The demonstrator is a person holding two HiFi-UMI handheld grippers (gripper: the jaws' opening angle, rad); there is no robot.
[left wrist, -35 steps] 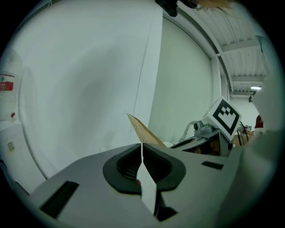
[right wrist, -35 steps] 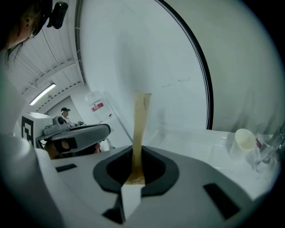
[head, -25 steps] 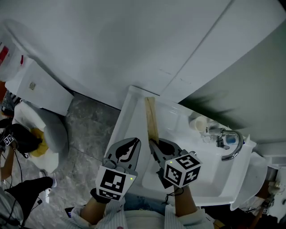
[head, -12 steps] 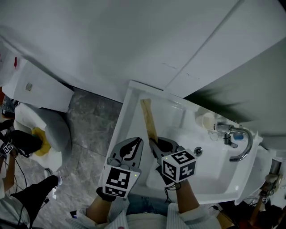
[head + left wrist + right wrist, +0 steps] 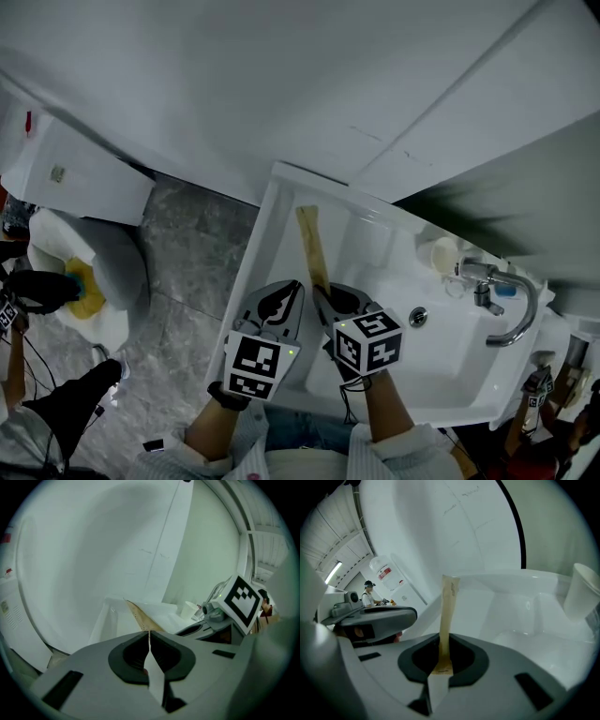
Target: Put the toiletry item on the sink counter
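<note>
A long, flat tan toiletry item (image 5: 312,246) sticks out forward over the left side of the white sink (image 5: 272,217). My right gripper (image 5: 320,293) is shut on its near end. In the right gripper view the tan item (image 5: 447,616) runs up from between the jaws of the right gripper (image 5: 442,641), its far end above the sink's back left corner. My left gripper (image 5: 295,287) hovers just left of it over the sink's left rim. It is shut with nothing between its jaws, and in the left gripper view the tips of the left gripper (image 5: 149,633) meet.
A chrome faucet (image 5: 502,302) and a white cup (image 5: 439,255) stand at the sink's back right, with a drain (image 5: 418,317) in the basin. A toilet (image 5: 89,272) stands on the grey floor to the left. White wall panels rise behind the sink.
Both grippers have sunk toward the sink, the right one still holding the tan item. The item's far end now lies lower over the back left of the sink.
</note>
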